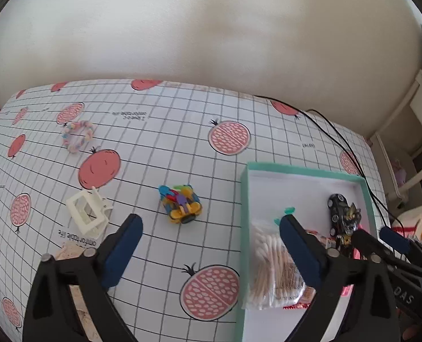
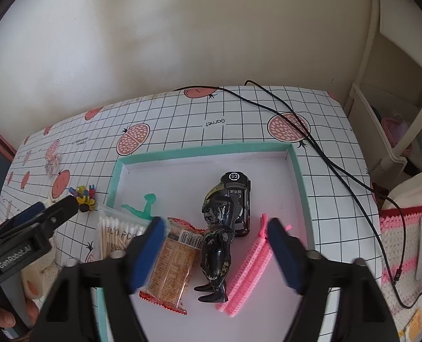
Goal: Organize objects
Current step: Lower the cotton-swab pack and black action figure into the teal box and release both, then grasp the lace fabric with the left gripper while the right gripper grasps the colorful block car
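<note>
Left gripper [image 1: 211, 225] open-jawed over mid-desk [image 1: 159, 148], colourful toy car [image 1: 180, 203] just ahead between them. Right gripper [image 2: 215, 228] spread above teal-rimmed box [image 2: 205, 151], straddling black figure [image 2: 218, 236].

Toy car [image 2: 237, 196] and figure [image 2: 218, 242] lie in tray [image 2: 205, 151].

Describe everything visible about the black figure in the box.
The figure is glossy black plastic with worn yellowish patches, humanoid, with a masked head, arms and two feet. It lies on its back on the white floor of the box, feet toward the camera, head resting against the black toy car. The snack packet lies left of it, the pink comb right.
</note>
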Tool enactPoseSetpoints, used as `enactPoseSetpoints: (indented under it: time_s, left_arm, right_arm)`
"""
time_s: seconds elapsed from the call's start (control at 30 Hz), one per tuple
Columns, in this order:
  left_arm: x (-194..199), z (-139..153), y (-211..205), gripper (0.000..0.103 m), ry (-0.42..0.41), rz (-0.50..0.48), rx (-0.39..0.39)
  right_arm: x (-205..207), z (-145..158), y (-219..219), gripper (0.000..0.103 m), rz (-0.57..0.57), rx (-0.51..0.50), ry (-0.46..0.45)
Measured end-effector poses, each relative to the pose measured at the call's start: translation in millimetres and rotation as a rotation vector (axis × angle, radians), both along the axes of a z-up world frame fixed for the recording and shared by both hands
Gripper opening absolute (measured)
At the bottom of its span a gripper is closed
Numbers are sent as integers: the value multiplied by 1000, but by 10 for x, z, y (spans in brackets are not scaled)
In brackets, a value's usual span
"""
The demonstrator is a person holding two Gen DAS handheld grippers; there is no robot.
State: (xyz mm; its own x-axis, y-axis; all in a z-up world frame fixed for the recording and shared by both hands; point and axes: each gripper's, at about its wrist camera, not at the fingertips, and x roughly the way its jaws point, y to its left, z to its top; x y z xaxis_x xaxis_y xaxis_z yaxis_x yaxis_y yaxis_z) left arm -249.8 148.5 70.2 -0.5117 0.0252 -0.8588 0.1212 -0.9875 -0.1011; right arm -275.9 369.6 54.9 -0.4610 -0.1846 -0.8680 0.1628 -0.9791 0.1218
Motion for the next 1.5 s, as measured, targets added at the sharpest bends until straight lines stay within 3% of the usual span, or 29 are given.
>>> enactPoseSetpoints:
  time_s: [0.2, 0.53, 0.8, 1.07, 1.5]
  left_arm:
    - [-9, 1, -52, 97, 3, 21, 6]
    - [-15, 32, -103, 97, 19, 30, 26]
    - [86, 313, -262, 97, 57, 26, 82]
    - [258, 683, -677, 97, 109, 73, 101]
    - [581, 903, -1515, 97, 116, 196, 85]
  right_arm:
    - [1, 15, -18, 103, -3, -6, 17]
    - [1, 50, -15, 103, -20, -20, 28]
    - [95, 407, -124, 103, 7, -38, 99]
    - [224, 736, -446, 103, 68, -70, 168]
    - [376, 787, -1256, 103, 209, -89, 182]
